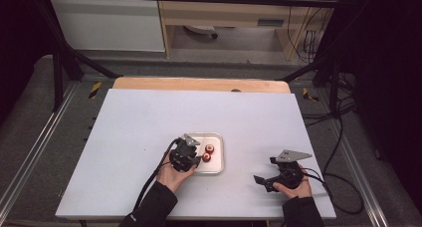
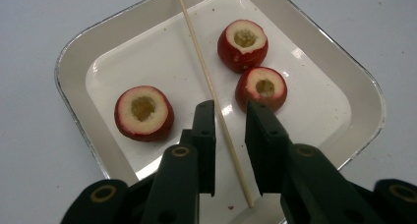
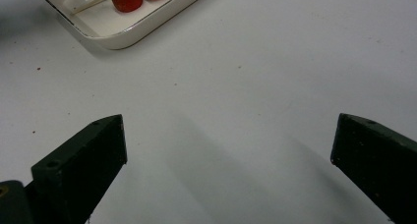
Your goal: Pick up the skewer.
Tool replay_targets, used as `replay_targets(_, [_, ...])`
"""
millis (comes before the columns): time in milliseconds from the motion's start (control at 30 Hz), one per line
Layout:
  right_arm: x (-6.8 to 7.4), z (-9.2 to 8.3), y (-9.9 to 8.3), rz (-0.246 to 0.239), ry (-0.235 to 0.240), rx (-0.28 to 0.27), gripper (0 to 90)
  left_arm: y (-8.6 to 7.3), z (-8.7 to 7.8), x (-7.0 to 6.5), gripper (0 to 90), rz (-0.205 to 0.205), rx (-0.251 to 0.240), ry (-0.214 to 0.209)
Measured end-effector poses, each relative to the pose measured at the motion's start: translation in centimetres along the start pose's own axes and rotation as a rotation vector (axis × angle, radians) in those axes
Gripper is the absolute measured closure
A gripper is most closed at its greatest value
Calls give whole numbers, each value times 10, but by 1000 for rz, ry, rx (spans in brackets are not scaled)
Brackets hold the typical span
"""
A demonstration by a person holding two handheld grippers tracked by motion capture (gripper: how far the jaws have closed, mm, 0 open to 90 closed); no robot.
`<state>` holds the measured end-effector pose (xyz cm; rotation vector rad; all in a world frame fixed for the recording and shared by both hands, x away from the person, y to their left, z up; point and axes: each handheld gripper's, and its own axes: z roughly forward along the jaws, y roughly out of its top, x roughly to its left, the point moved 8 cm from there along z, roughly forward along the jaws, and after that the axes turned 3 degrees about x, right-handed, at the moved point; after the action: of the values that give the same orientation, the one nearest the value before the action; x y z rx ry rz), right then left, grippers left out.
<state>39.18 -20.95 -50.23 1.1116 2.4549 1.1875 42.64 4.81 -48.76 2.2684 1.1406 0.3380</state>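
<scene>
A white tray (image 2: 74, 62) holds three red cored fruit pieces, one at the left (image 2: 143, 113) and two at the right (image 2: 243, 45) (image 2: 261, 89). A thin wooden skewer (image 2: 206, 76) lies across the tray between them. My left gripper (image 2: 230, 106) reaches down into the tray with its jaws narrowly apart on either side of the skewer's near part, a gap showing on both sides. In the high view the left gripper (image 1: 186, 155) covers the tray's (image 1: 219, 137) left half. My right gripper (image 3: 228, 121) stands wide open over bare table, right of the tray (image 3: 123, 37).
The white tabletop (image 1: 149, 117) spreads around the tray on all sides. A wooden strip (image 1: 199, 84) runs along its far edge. Black frame posts and cables stand beyond the table at left and right.
</scene>
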Motion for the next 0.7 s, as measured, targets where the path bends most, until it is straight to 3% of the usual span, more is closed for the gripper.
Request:
replay_targets(433, [0,0,0,1,2,-1,9,-1,14,-2,836,-10,3,57])
replay_targets(700, [0,1,0,-4,0,-2,10,-2,14,1,885,-46,-22,79])
